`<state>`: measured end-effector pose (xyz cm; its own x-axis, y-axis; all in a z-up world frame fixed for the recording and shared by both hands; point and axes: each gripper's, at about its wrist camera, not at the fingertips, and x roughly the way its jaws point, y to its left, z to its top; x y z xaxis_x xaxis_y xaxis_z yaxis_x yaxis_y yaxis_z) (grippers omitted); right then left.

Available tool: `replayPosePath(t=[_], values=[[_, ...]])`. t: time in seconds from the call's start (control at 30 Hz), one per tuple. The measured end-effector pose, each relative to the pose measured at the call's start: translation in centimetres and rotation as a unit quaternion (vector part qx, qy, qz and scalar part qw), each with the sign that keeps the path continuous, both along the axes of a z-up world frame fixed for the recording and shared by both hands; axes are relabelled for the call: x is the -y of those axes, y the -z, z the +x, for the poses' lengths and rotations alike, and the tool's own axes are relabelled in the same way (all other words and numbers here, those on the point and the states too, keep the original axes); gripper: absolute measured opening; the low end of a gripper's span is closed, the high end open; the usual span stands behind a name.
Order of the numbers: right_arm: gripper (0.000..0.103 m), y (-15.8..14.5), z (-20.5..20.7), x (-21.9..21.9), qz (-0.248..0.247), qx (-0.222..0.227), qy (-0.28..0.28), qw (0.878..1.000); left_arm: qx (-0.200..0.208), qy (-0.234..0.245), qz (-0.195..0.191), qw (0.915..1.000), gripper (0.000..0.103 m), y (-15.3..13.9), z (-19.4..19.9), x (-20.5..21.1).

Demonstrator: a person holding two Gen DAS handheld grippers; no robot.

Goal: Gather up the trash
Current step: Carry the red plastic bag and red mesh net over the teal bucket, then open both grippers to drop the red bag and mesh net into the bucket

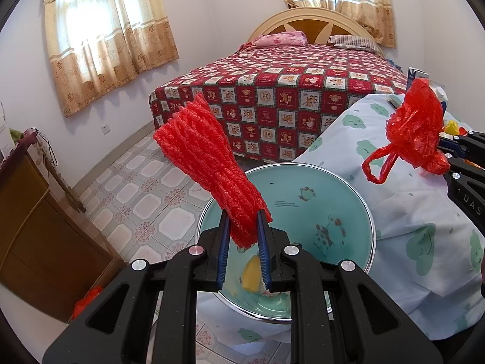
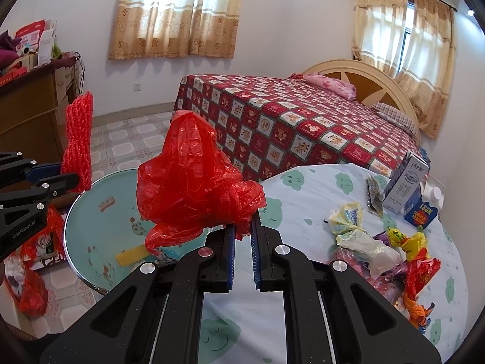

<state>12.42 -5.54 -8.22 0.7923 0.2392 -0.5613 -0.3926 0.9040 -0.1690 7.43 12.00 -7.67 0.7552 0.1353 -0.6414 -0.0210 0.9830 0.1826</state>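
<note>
Clamping a red foam net (image 1: 209,166) narrowly above the teal basin (image 1: 333,206), the left gripper (image 1: 245,227) is seen; a crumpled red plastic bag (image 2: 194,188) is pinched by the right gripper (image 2: 242,230) over the counter (image 2: 303,200) edge.

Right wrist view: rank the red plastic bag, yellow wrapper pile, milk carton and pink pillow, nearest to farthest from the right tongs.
1. Red plastic bag, clamped in the right tongs.
2. Yellow wrapper pile, on the table, right.
3. Milk carton, table's far right edge.
4. Pink pillow, on the bed by the headboard.
</note>
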Motion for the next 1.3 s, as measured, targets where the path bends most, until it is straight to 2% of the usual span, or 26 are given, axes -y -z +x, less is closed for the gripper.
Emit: replayPosePath(t=[0.23,0.4,0.47,0.53,0.57,0.6,0.7,0.77,0.8,0.83,1.0,1.13,1.2,1.3], values=[[0.01,0.1,0.1,-0.2,-0.002,-0.001,-0.003,1.0,-0.001,0.002,-0.002,1.0,0.018,0.0,0.0,0.1],[0.013,0.3,0.1,-0.9,-0.003,-0.004,-0.015,1.0,-0.002,0.01,-0.003,0.9999,0.021,0.2,-0.1,0.5],[0.014,0.4,0.2,-1.1,-0.005,-0.004,-0.018,1.0,-0.002,0.012,-0.005,0.9999,0.025,0.2,-0.1,0.6],[0.027,0.5,0.2,-1.4,-0.004,-0.007,-0.025,1.0,0.001,0.011,-0.004,0.9999,0.035,0.2,-0.2,0.7],[0.039,0.5,0.1,-1.5,-0.006,-0.003,-0.026,1.0,0.002,0.01,-0.003,0.9999,0.036,0.2,-0.3,0.7],[0.043,0.5,0.0,-1.5,-0.005,0.0,-0.027,1.0,0.002,0.01,-0.004,0.9999,0.036,0.1,-0.3,0.6],[0.043,0.7,0.1,-1.6,-0.006,-0.003,-0.029,1.0,0.004,0.005,-0.007,1.0,0.04,0.1,-0.3,0.5],[0.043,0.8,0.1,-1.4,-0.005,-0.005,-0.027,1.0,0.004,0.004,-0.006,1.0,0.047,0.0,-0.3,0.4],[0.045,0.8,0.1,-1.3,-0.004,-0.006,-0.026,1.0,0.005,0.001,-0.006,1.0,0.06,0.0,-0.3,0.4],[0.046,0.8,0.2,-1.2,-0.001,-0.007,-0.023,1.0,0.008,-0.004,-0.005,0.9999,0.065,0.1,-0.2,0.3],[0.059,0.9,0.1,-1.5,-0.007,-0.008,-0.028,1.0,0.009,-0.008,-0.003,0.9999,0.065,-0.1,-0.2,0.0],[0.063,1.1,0.0,-1.6,-0.007,-0.01,-0.03,0.999,0.012,-0.02,-0.009,0.9997,0.065,-0.4,-0.1,-0.8],[0.072,1.0,-0.1,-1.6,-0.006,-0.005,-0.031,0.999,0.014,-0.028,-0.014,0.9994,0.067,-0.6,0.0,-1.2],[0.072,1.4,0.4,-2.2,-0.03,-0.022,-0.03,0.999,0.017,-0.035,-0.018,0.9991,0.068,-0.9,0.1,-1.7]])
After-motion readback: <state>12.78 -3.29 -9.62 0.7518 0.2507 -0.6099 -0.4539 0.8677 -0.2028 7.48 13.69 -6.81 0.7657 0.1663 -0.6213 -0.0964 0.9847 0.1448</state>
